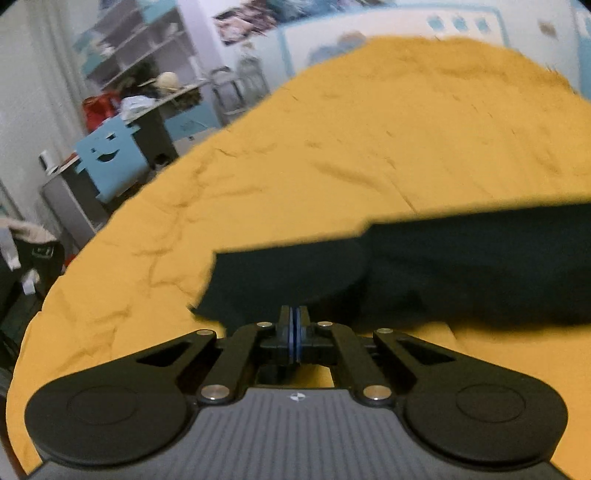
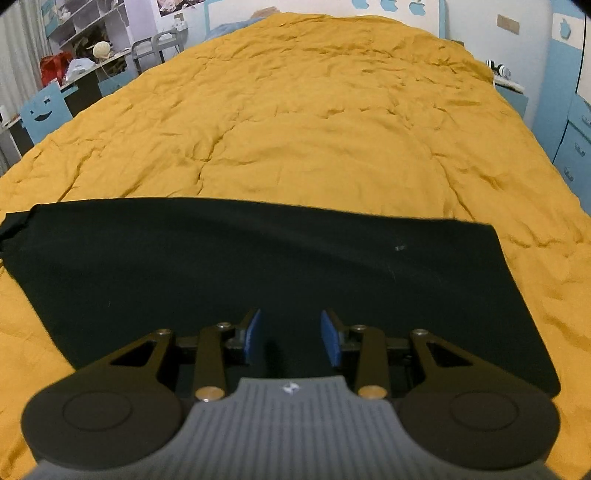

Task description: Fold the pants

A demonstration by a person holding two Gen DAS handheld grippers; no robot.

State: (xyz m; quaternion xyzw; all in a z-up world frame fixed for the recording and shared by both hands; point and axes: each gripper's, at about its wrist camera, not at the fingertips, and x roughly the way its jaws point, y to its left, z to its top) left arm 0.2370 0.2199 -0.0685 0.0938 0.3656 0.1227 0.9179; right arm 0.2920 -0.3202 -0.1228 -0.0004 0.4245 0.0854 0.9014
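black pants (image 2: 258,266) lie under parted right fingers (image 2: 330,336), untouched.

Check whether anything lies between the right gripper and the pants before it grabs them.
Nothing visible does. The right gripper hangs open directly over the black pants, which lie flat on the yellow bedspread with nothing on them.

No readable words or numbers showed in either view. A small white pinwheel-like emblem (image 1: 296,397) sat on the grey ribbed housing of the left hand-held gripper (image 1: 295,317), and the same mark (image 2: 290,388) on the right hand-held gripper (image 2: 290,334). Blue apple-shaped decals (image 2: 390,4) ran along the far wall. The posters (image 1: 243,18) were too blurred to read.
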